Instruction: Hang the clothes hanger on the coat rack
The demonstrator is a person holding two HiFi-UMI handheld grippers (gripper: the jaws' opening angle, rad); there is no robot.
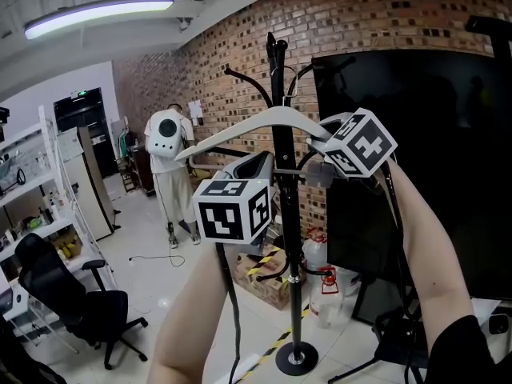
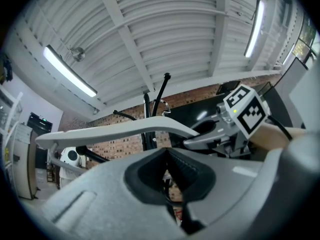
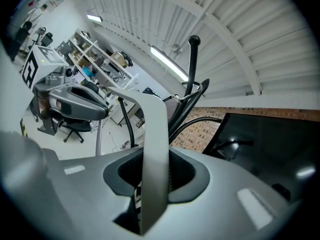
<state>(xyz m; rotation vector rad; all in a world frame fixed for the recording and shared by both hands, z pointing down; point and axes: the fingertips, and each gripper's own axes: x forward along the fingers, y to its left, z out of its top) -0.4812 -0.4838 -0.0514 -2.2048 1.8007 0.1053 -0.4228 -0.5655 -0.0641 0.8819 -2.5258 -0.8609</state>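
Note:
A white clothes hanger [image 1: 240, 130] is held level in front of the black coat rack [image 1: 282, 214], just below its curved top hooks. My right gripper [image 3: 155, 169] is shut on the hanger's right arm [image 3: 154, 149], which runs straight up between the pads. My left gripper [image 2: 166, 151] sits under the hanger's left arm [image 2: 115, 130]; its jaw tips meet and nothing shows between them. The hanger's wire hook [image 2: 161, 104] is close beside the pole top; I cannot tell whether it rests on a rack hook. In the head view both grippers flank the pole, left [image 1: 260, 165] and right [image 1: 318, 152].
A large black screen [image 1: 416, 166] stands right behind the rack. Bottles and a cardboard box [image 1: 320, 266] crowd its round base [image 1: 297, 358]. A black office chair [image 1: 72, 302] is at lower left, shelves line the left wall, and a person in white [image 1: 168, 174] stands far back.

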